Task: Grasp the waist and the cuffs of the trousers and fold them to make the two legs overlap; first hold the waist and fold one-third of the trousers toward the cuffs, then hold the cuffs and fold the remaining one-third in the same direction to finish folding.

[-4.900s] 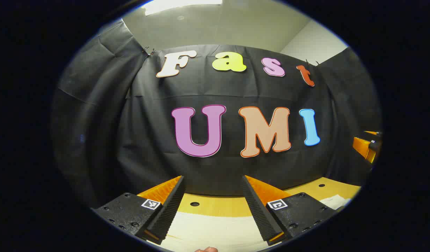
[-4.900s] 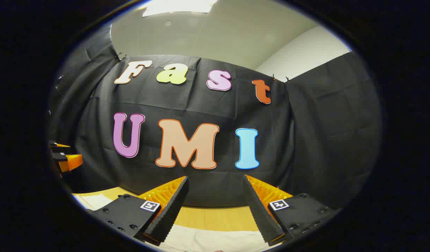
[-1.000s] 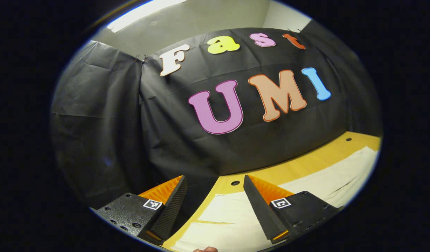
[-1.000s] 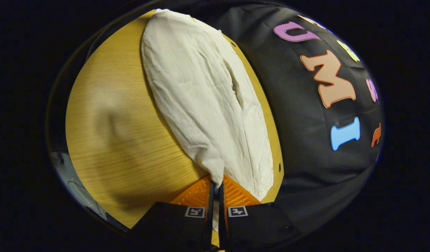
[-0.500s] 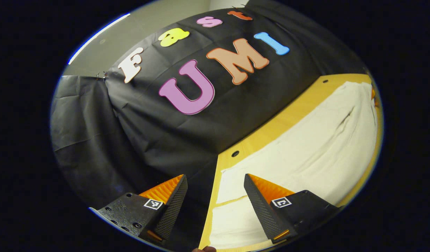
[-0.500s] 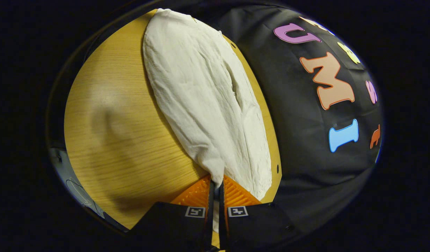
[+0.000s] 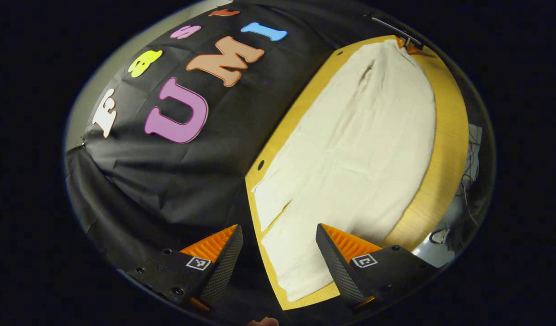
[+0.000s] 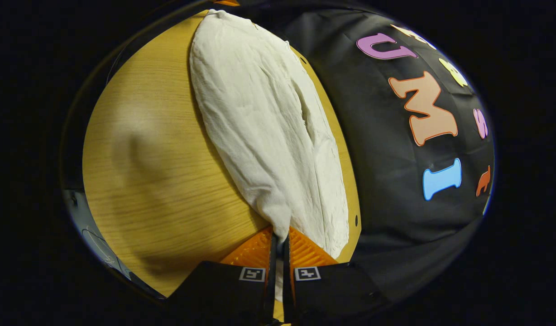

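Cream trousers [image 7: 359, 136] lie flat along the wooden table [image 7: 448, 136]. In the left gripper view the two leg ends lie nearest, with a thin gap between them. My left gripper [image 7: 280, 253] hovers open over that end, one finger above the cloth and the other past the table's edge. At the far end sits the right gripper [image 7: 407, 44]. In the right gripper view the trousers [image 8: 264, 127] stretch away from my right gripper [image 8: 278, 237], which is shut on the edge of the cloth at the near end.
The black booth wall [image 7: 205, 149] runs close along one long side of the table. Bare wood [image 8: 146, 163] lies on the other side of the trousers. Small holes [image 7: 261, 165] mark the tabletop near the wall. Cables and floor [image 7: 468, 181] show beyond the table's edge.
My left gripper has tilted down and swung from facing the wall to over the leg ends, still open. My right gripper, open 4.9 s ago, stays shut on the trousers and has barely moved.
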{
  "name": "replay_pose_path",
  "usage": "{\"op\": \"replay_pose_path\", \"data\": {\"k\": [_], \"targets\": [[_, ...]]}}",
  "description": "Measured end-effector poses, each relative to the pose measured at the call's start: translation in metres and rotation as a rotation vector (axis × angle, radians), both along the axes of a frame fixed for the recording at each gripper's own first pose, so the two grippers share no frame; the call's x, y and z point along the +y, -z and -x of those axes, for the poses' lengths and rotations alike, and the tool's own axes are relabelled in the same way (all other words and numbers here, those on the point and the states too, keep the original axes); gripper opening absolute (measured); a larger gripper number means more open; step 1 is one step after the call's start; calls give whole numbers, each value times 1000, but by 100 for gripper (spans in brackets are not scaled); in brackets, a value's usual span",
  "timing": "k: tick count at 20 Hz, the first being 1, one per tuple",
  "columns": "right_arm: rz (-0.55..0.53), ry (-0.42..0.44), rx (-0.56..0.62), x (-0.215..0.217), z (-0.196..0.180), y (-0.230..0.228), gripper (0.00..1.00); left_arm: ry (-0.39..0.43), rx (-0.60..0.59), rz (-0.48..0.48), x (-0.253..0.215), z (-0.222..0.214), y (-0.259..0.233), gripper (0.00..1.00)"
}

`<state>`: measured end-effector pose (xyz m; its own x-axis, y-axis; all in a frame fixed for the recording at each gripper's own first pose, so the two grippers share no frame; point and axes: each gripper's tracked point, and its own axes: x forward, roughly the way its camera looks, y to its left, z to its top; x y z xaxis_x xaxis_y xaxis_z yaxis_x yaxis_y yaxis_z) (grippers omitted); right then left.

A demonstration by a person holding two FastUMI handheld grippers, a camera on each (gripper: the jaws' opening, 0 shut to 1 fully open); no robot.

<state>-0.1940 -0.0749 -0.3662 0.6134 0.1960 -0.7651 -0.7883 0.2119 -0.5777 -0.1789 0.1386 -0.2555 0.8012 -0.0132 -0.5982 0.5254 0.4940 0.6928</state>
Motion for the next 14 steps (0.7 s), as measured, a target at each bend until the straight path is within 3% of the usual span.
{"op": "replay_pose_path", "data": {"k": [8, 12, 14], "targets": [[-6, -3, -15, 1, 0, 0, 10, 102, 231, -105, 11, 41, 44, 96], [-9, -5, -18, 1, 0, 0, 12, 158, 282, -150, 9, 47, 59, 96], [-9, -4, -19, 1, 0, 0, 10, 187, 272, -172, 7, 38, 60, 91]]}}
